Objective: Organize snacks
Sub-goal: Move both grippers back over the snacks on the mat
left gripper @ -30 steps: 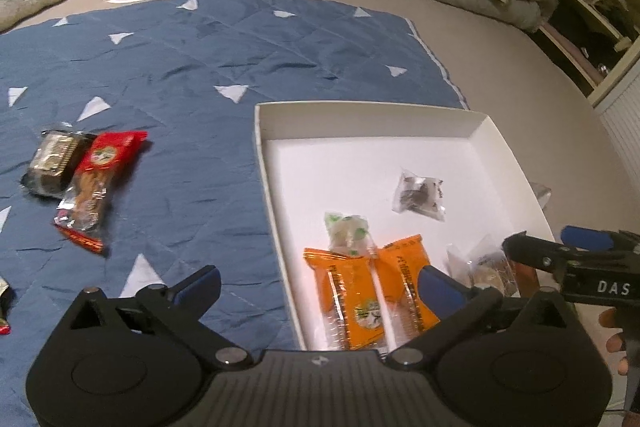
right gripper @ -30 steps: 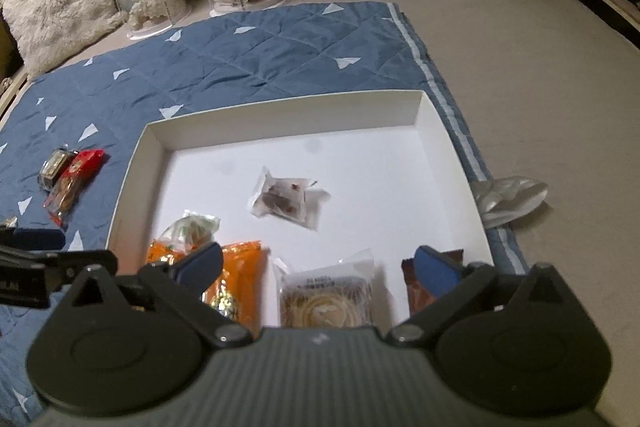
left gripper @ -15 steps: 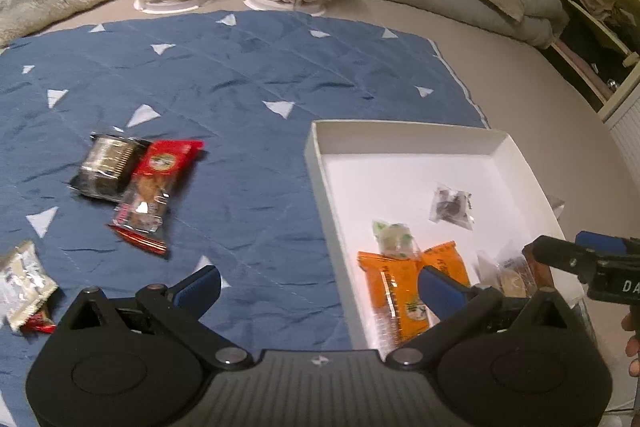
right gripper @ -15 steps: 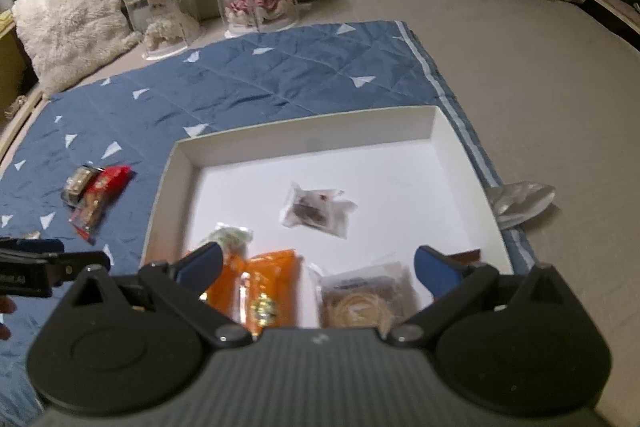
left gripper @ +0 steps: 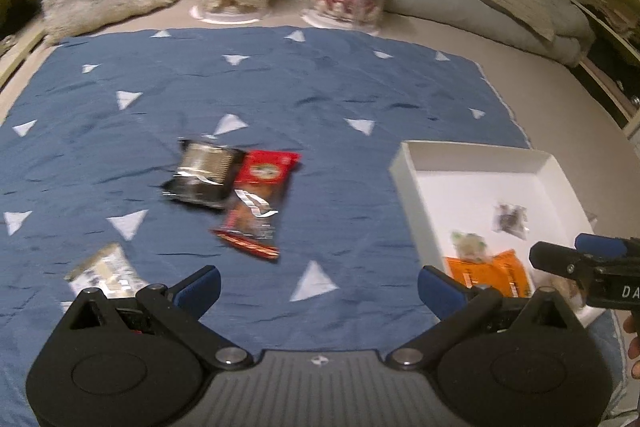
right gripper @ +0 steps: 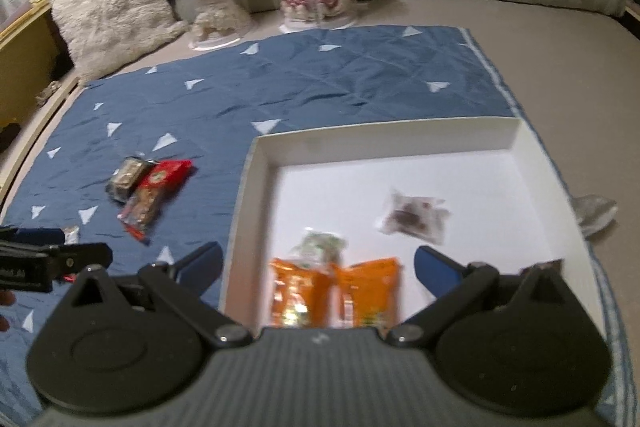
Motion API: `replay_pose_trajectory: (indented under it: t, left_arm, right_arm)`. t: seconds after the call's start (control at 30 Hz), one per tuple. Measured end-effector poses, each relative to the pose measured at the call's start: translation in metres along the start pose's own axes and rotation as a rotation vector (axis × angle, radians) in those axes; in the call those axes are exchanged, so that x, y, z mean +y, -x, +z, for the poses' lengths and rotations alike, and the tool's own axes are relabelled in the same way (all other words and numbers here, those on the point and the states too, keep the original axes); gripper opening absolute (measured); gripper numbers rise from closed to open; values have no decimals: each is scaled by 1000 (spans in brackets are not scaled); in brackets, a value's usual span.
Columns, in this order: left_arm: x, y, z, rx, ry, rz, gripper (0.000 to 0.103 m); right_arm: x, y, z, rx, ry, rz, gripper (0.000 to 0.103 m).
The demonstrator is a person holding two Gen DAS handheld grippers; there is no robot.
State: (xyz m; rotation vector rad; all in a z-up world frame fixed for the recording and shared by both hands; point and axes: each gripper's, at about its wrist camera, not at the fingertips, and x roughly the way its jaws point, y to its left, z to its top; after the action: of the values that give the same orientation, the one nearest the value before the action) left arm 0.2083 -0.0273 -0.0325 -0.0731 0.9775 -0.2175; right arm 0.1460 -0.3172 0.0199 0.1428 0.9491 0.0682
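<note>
"DA" on right gripper (left gripper: 600, 263) (cut off).

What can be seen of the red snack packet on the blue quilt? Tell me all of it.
The red snack packet is a long, glossy plastic wrapper lying flat on the blue quilt, left of the white box. It has a round logo near its far end and brownish contents showing lower down. Its far left edge touches or overlaps the dark packet. Neither gripper touches it.

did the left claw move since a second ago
Yes. The left claw swung left, from over the white box edge to over the blue blanket.
</note>
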Motion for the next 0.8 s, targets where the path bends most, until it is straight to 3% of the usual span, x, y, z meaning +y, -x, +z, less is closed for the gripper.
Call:
replay_pose_trajectory:
  t: [0.57,0.8]
  left_arm:
    - [95,22,0,-31,80,109,103]
    - [122,9,-2,9,110,162,103]
  right_arm:
    - [89,-41,7,28,58,59,103]
    - [117,-61,12,32,65,91,103]
